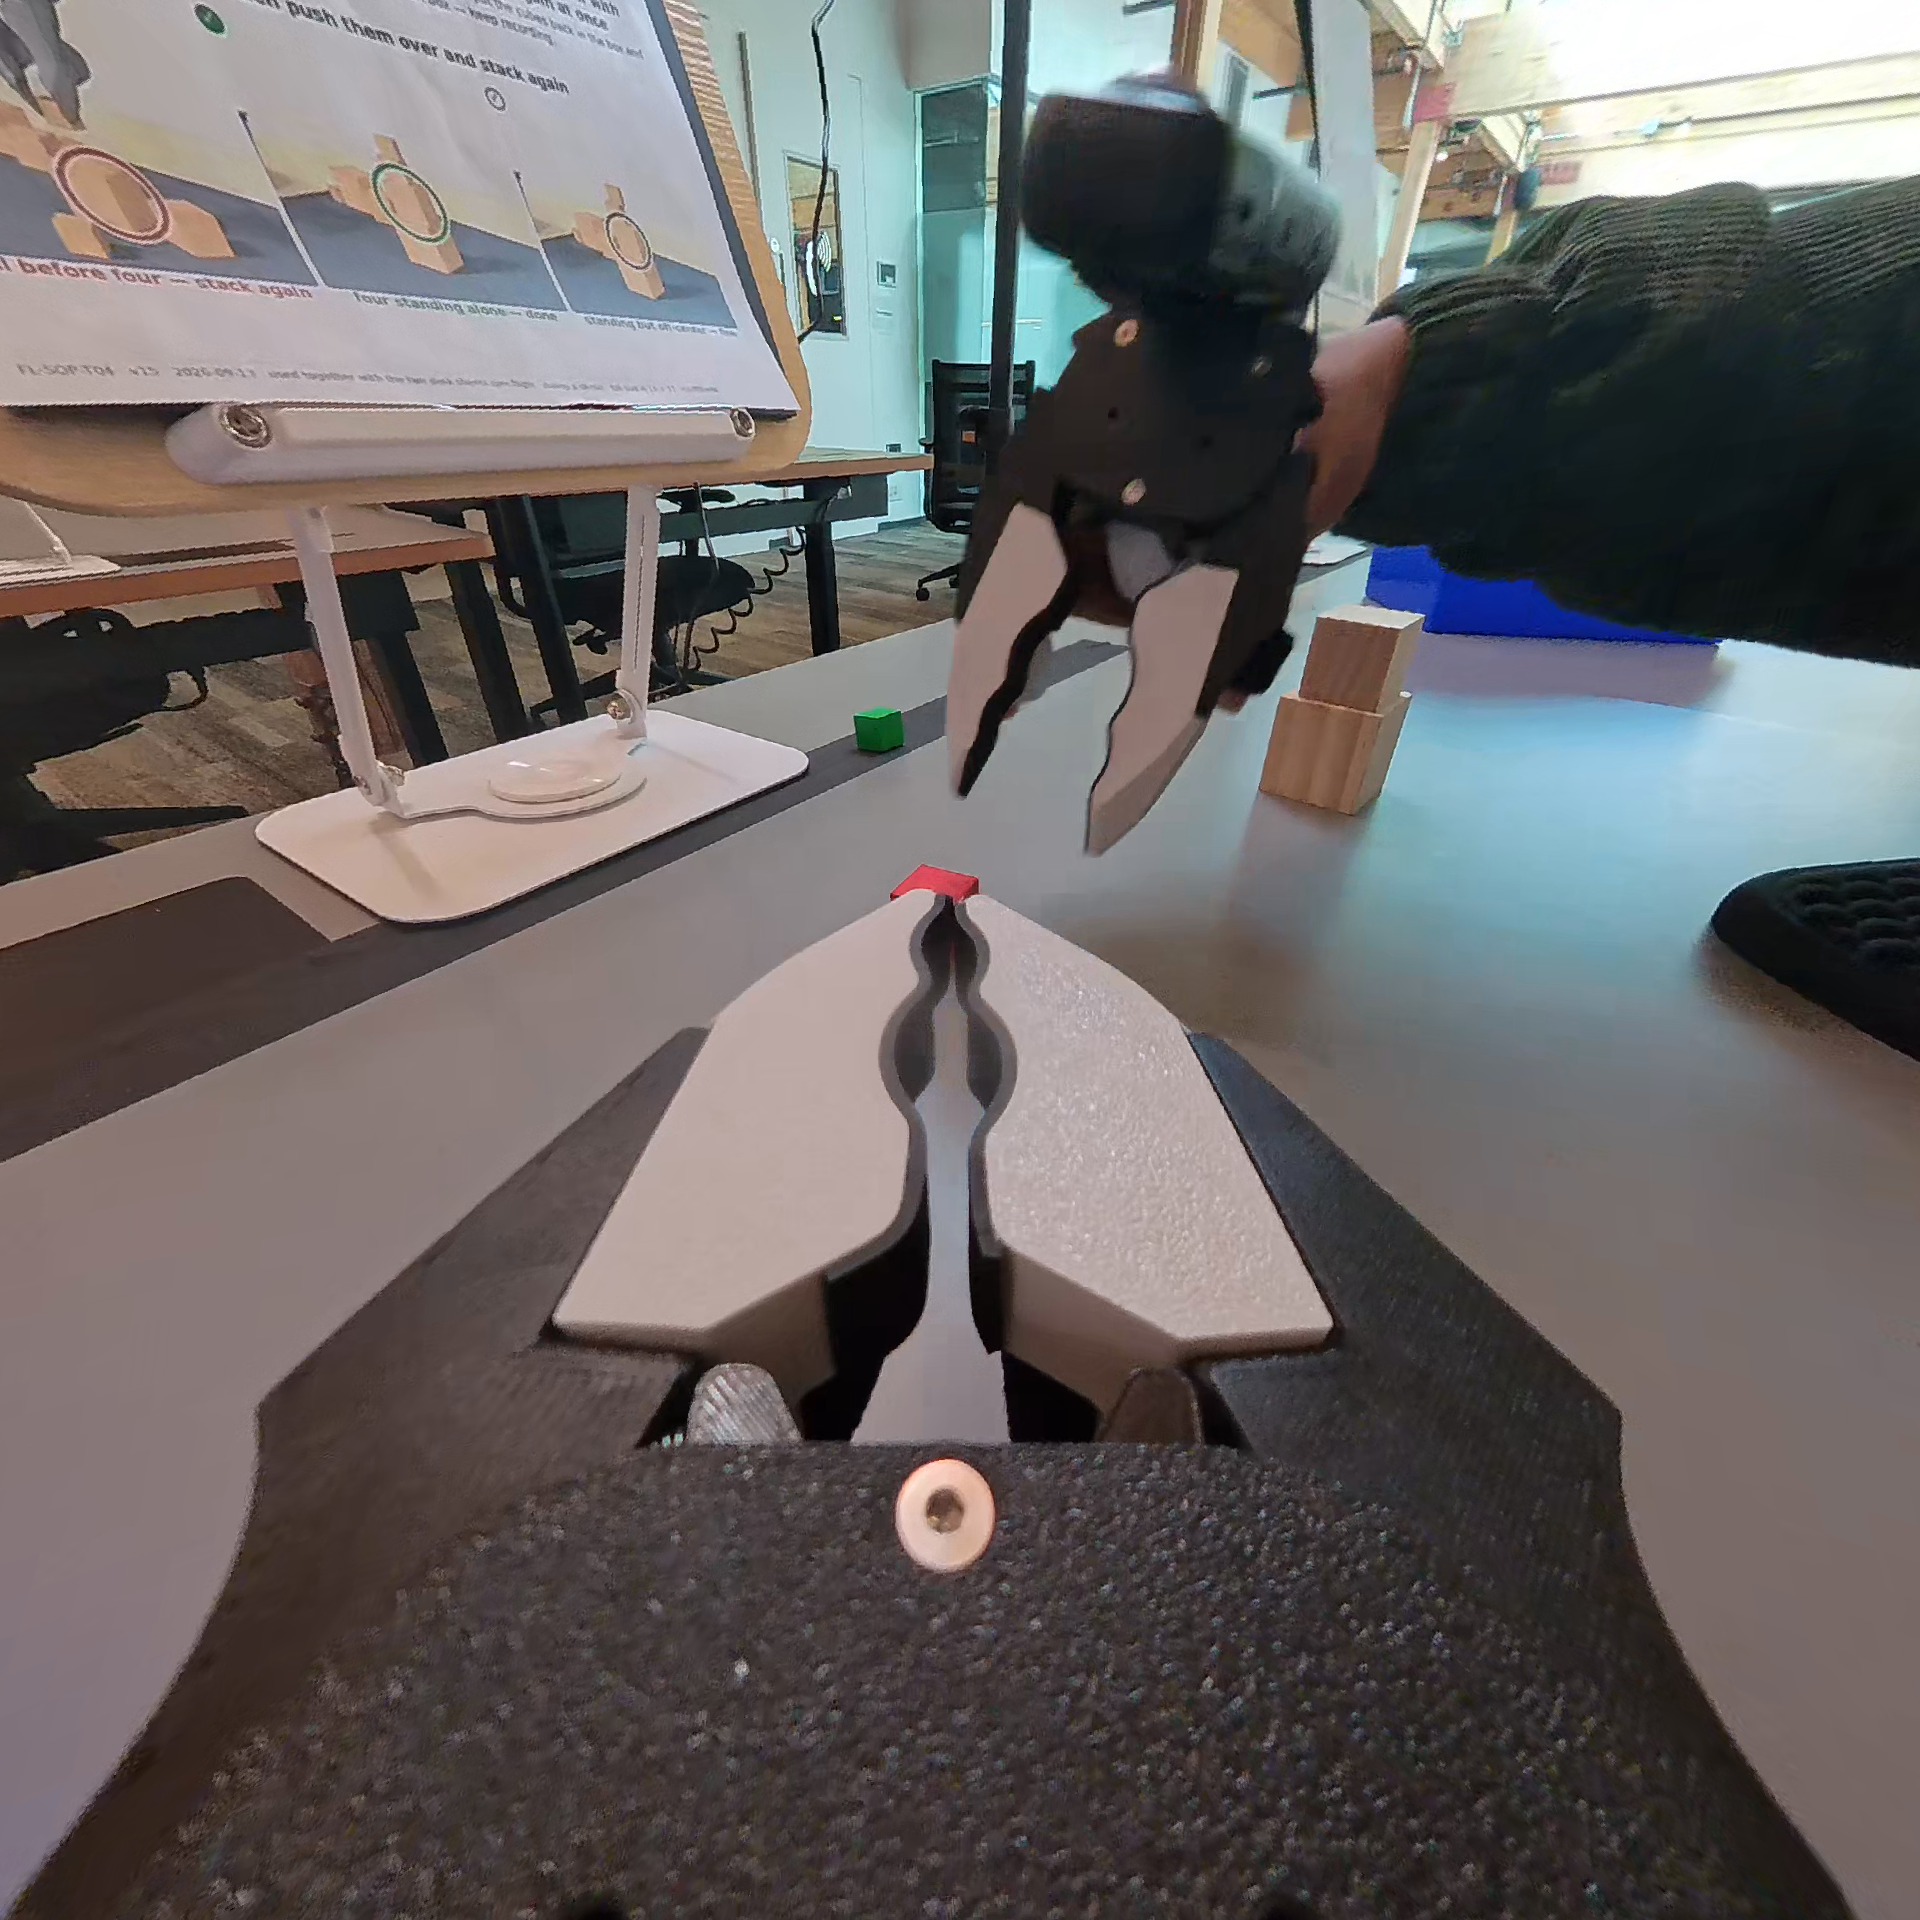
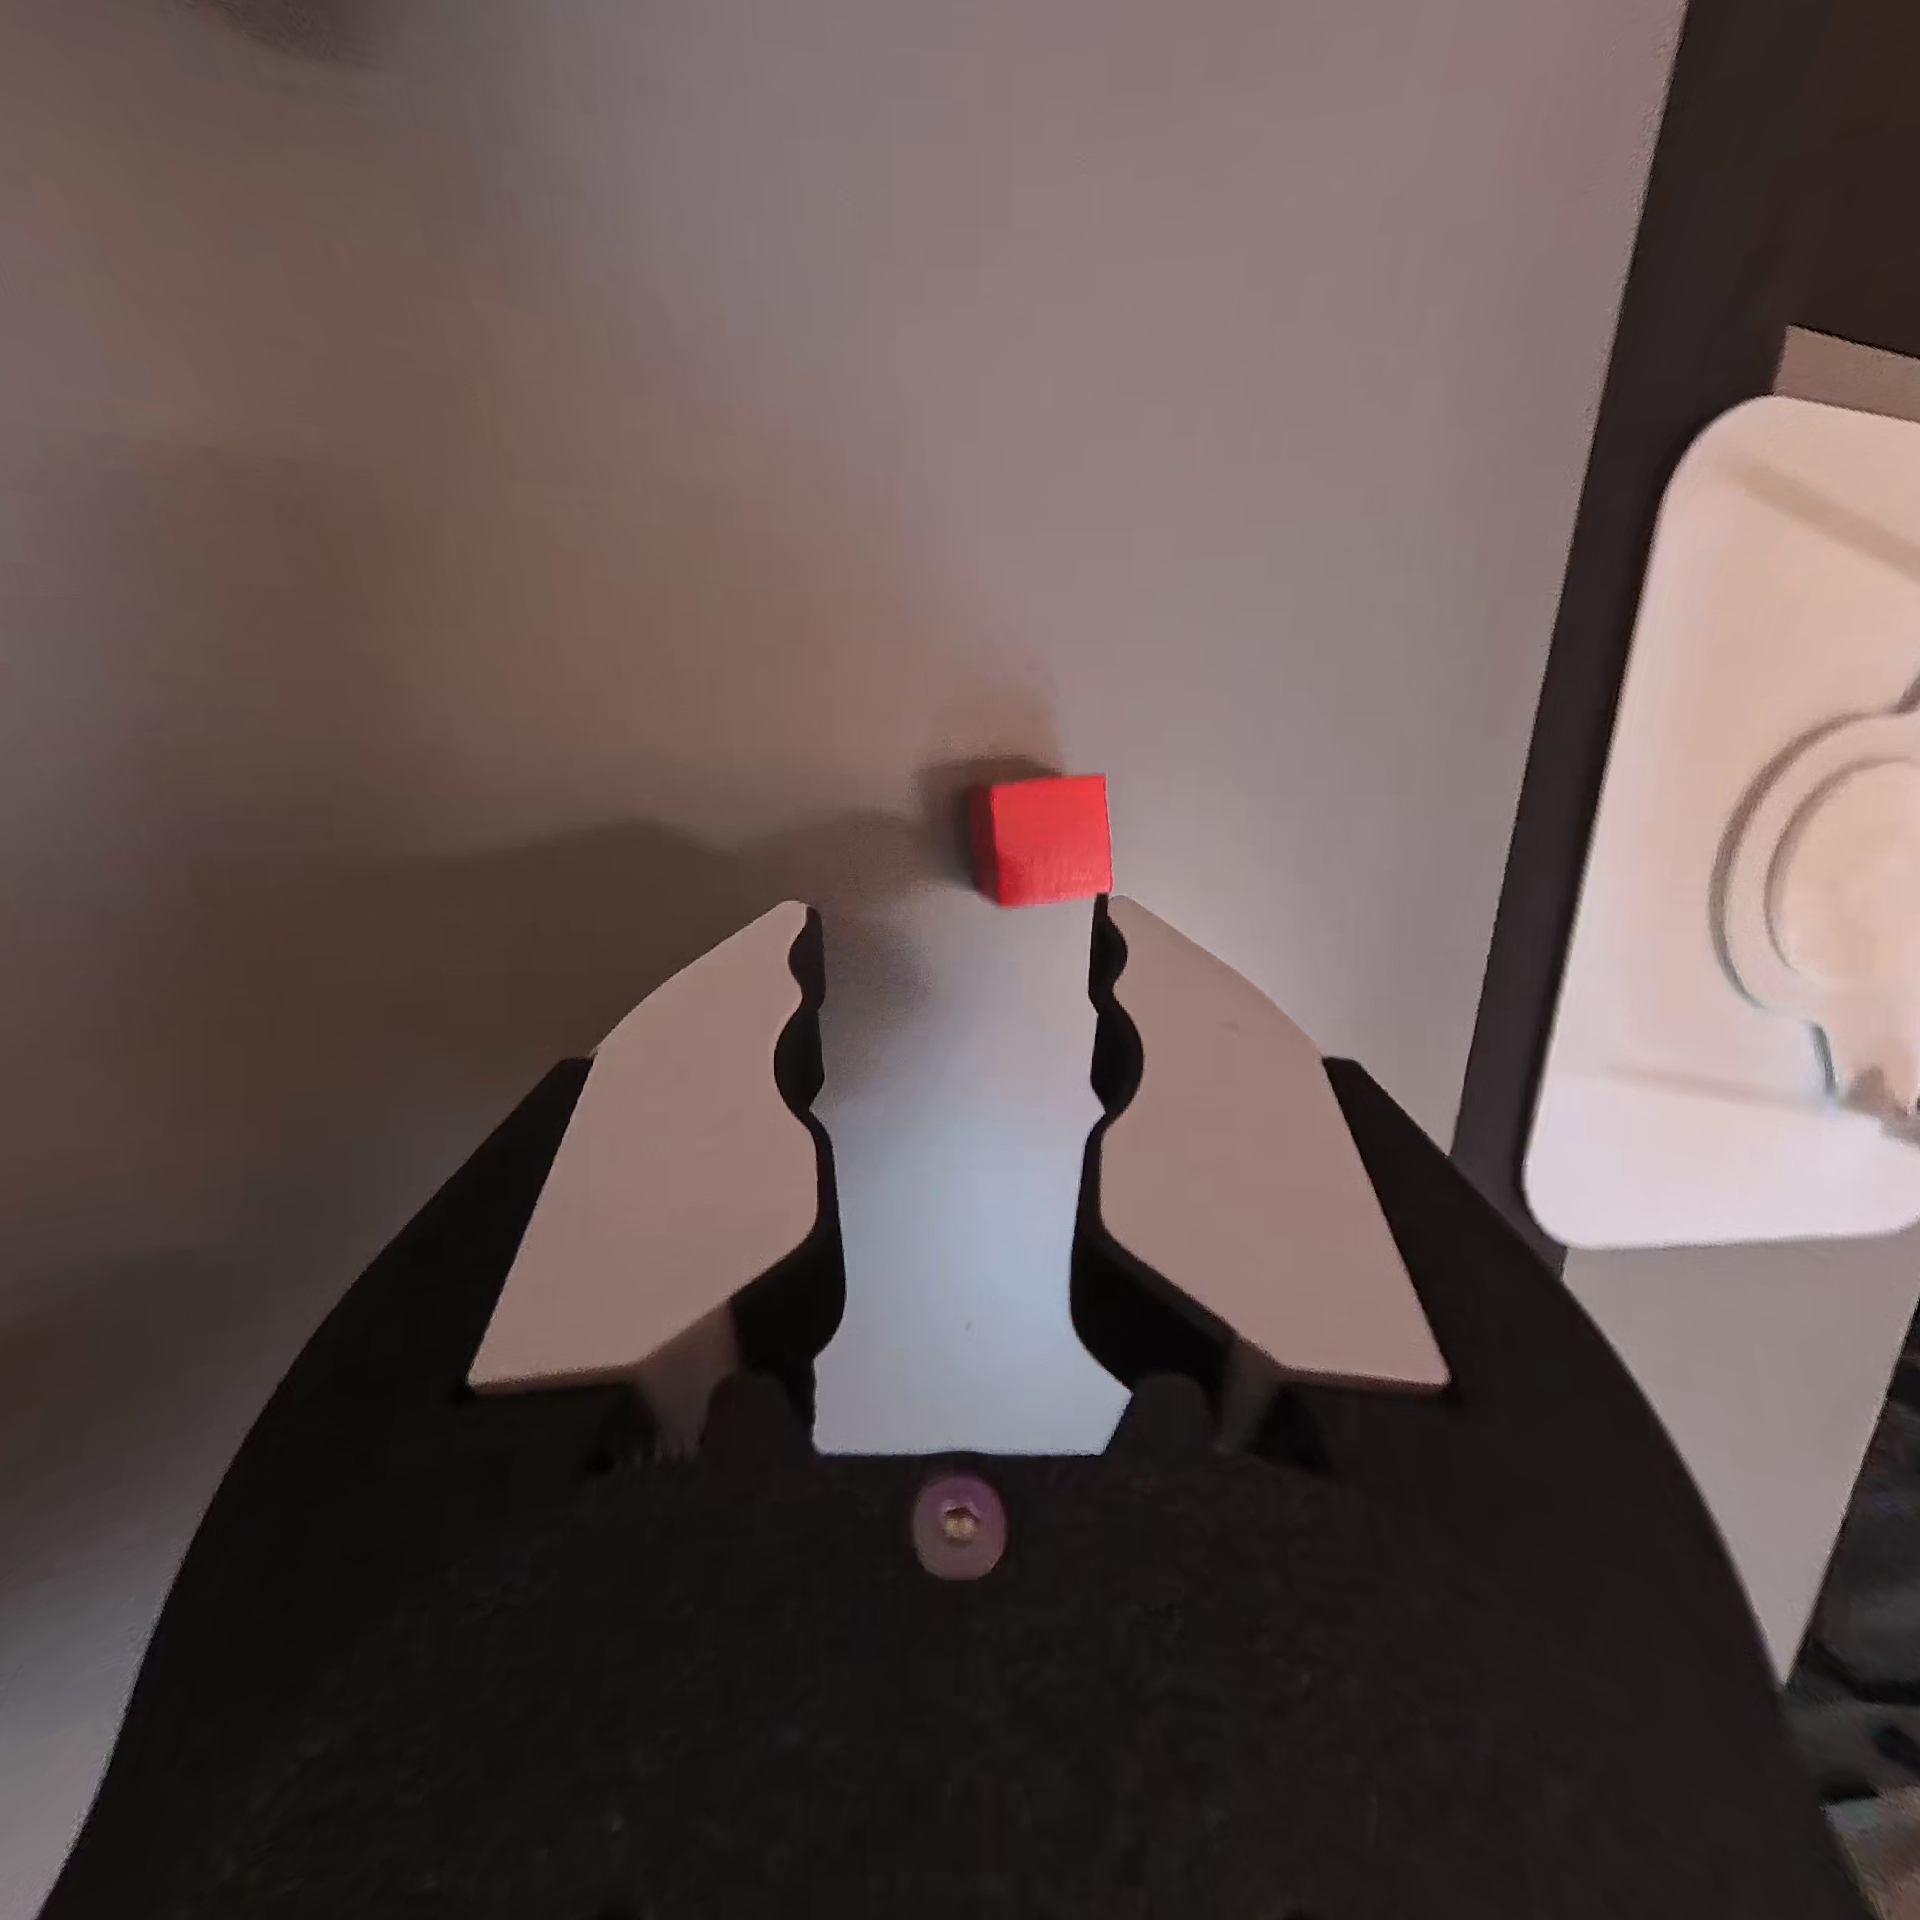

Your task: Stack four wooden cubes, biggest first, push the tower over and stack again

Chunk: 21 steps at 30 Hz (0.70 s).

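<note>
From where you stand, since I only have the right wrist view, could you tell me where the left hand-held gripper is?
Observer: The left hand-held gripper lies low over the grey table, shut, its tips just short of the red cube.
Operator: Thank you; are there other blocks?
Observer: Two wooden blocks stand stacked behind your right hand-held gripper, which hangs open above the cube.
Operator: Anything else?
Observer: A green cube sits near the white stand.

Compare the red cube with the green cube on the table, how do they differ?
The red cube lies on the grey table, just past the shut left gripper; the green cube sits farther off on the dark strip, away from both grippers. Both look like small, similar cubes.
</note>
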Motion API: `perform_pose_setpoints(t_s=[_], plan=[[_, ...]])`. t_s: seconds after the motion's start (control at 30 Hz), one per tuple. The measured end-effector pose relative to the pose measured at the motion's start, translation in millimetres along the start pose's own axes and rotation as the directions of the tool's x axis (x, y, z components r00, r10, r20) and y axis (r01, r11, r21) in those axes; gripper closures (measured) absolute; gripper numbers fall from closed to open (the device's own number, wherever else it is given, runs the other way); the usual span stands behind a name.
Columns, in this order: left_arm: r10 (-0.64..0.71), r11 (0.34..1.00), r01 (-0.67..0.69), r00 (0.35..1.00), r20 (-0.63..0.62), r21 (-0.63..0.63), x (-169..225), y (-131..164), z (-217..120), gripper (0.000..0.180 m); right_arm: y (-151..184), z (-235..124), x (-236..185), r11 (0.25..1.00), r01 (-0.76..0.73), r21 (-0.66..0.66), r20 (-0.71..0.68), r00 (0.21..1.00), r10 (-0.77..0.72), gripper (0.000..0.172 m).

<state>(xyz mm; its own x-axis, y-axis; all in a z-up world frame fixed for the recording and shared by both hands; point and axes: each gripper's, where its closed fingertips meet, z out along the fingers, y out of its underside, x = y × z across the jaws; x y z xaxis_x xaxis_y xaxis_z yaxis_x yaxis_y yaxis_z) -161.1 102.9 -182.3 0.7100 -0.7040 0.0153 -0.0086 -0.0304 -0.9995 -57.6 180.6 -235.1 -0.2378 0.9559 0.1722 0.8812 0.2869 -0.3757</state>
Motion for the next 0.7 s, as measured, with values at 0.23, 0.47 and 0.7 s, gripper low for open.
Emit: perform_pose_setpoints(t_s=[0.23,0.47,0.7], plan=[[0.0,1.0,0.001,1.0,-0.013,0.006,2,-1,1,0.18,-3,38,17,0.995,0.017,-0.094,0.044,0.999,-0.013,0.142],[-0.006,1.0,0.007,1.0,-0.01,0.017,1,-3,0,0.18,3,-69,15,1.0,0.009,-0.005,-0.011,1.0,-0.009,0.145],[-0.019,1.0,0.019,1.0,-0.016,0.018,1,-2,0,0.18,128,-168,-22,0.967,-0.216,-0.134,-0.068,0.976,0.209,0.145]])
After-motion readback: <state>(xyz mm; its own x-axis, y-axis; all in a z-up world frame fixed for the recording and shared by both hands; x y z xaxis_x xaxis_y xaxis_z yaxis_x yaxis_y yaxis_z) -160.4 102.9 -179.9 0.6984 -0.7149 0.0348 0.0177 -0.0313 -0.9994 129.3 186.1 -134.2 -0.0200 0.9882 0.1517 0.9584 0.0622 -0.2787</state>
